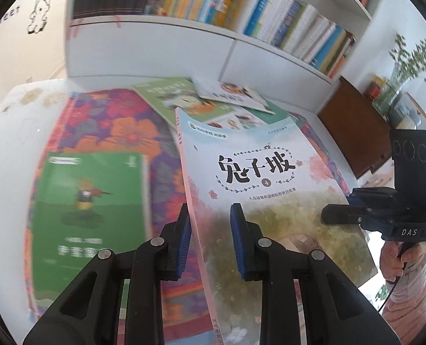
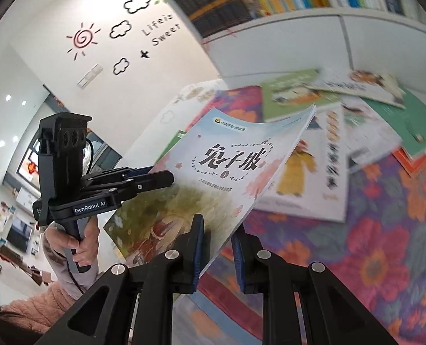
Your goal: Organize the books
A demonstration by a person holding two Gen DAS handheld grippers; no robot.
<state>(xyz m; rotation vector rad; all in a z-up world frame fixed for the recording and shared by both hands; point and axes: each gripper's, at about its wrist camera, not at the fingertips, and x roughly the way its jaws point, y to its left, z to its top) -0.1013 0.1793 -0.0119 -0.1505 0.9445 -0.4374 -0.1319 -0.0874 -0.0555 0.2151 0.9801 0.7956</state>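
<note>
Pale blue picture book lifted clear of the floral-clothed tabletop, tilted, gripped from both sides. Left hand-held gripper clenched on its spine edge; right hand-held gripper clamped on its open page edge. Green book lying flat below at left, more books scattered nearer the white bookshelf.

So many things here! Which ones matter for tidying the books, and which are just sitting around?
In the job:
light-blue storybook, held by both
left hand-held gripper
right hand-held gripper
scattered books
green book
bookshelf

Lying about:
floral cloth
vase of greenery
wall stickers
</note>
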